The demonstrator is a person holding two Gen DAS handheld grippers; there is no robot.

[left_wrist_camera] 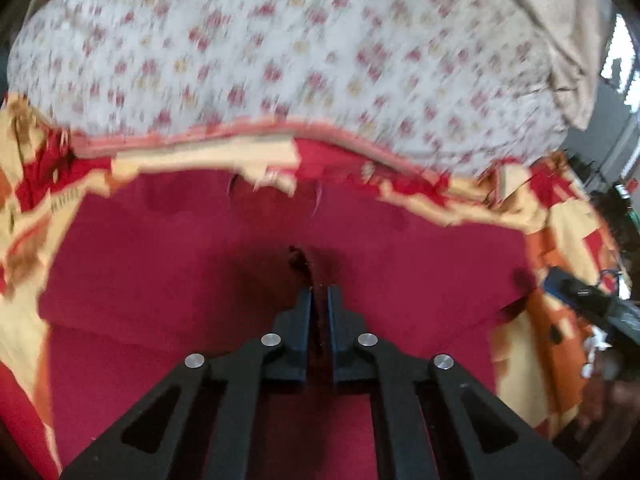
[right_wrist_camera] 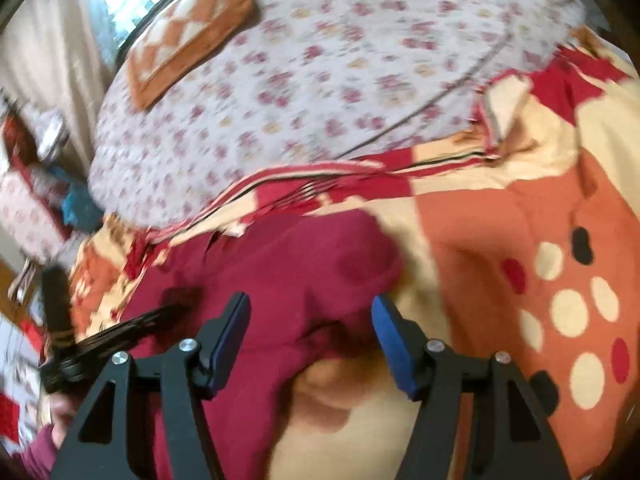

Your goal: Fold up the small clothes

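A dark red garment (left_wrist_camera: 200, 264) lies spread on a patterned blanket on a bed. My left gripper (left_wrist_camera: 319, 294) is shut on a pinched-up fold of that red cloth, which sticks up between the fingertips. In the right wrist view the same red garment (right_wrist_camera: 288, 280) runs from the middle toward the lower left. My right gripper (right_wrist_camera: 310, 312) hovers over it with its blue-padded jaws wide apart and nothing pressed between them. The left gripper (right_wrist_camera: 120, 332) shows at the lower left of that view, on the garment's edge. Both views are blurred.
Under the garment is a blanket (right_wrist_camera: 520, 240) in red, orange and cream with dots. Beyond it lies a white flowered bedsheet (left_wrist_camera: 280, 60) with an orange patterned pillow (right_wrist_camera: 188, 32). A beige curtain (left_wrist_camera: 576, 40) and clutter beside the bed (right_wrist_camera: 32, 200) edge the scene.
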